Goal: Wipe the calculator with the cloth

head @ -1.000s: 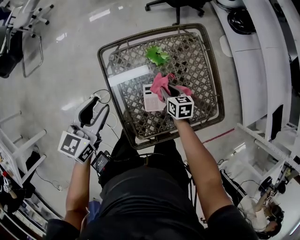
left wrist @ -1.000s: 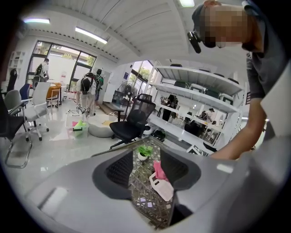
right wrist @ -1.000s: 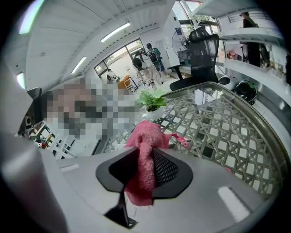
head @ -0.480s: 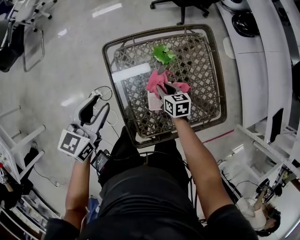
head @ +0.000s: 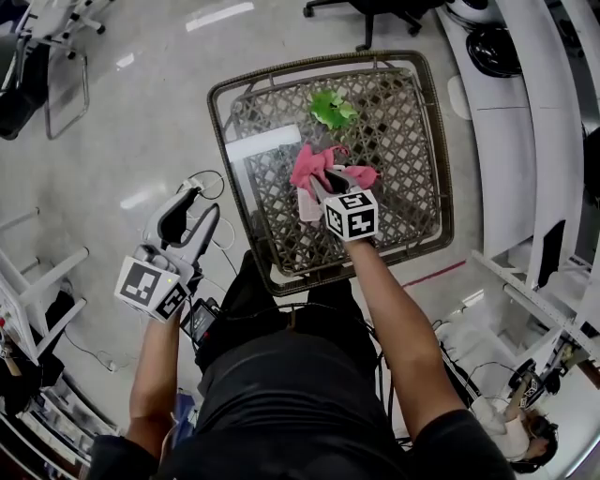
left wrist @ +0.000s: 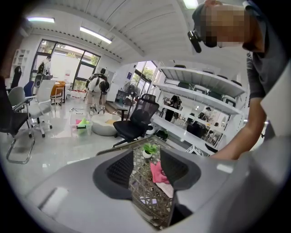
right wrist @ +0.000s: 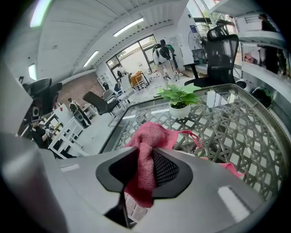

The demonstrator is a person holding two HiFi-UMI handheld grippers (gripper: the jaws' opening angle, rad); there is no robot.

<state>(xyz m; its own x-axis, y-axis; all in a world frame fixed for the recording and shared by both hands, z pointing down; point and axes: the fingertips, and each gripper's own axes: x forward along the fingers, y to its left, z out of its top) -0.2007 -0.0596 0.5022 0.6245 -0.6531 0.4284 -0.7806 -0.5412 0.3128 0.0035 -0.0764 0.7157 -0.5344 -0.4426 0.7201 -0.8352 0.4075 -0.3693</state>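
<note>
A pink cloth (head: 312,166) lies bunched over a white calculator (head: 307,204) on the glass-topped wicker table (head: 412,141). My right gripper (head: 330,184) is shut on the cloth (right wrist: 146,169) and holds it down on the calculator, whose keys (right wrist: 133,207) show just under the jaws. Most of the calculator is hidden by the cloth. My left gripper (head: 199,208) hangs open over the floor to the left of the table with nothing between its fingers. In the left gripper view the cloth (left wrist: 158,173) and the calculator (left wrist: 166,189) show in the gap of that gripper (left wrist: 148,175).
A small potted green plant (head: 330,108) stands at the table's far side. Cables (head: 217,246) trail on the floor by the table's near left corner. White shelving (head: 525,141) runs along the right. An office chair base (head: 370,11) sits beyond the table.
My right gripper has slid the cloth to the left across the calculator, so less of the white face shows. The left gripper has stayed put.
</note>
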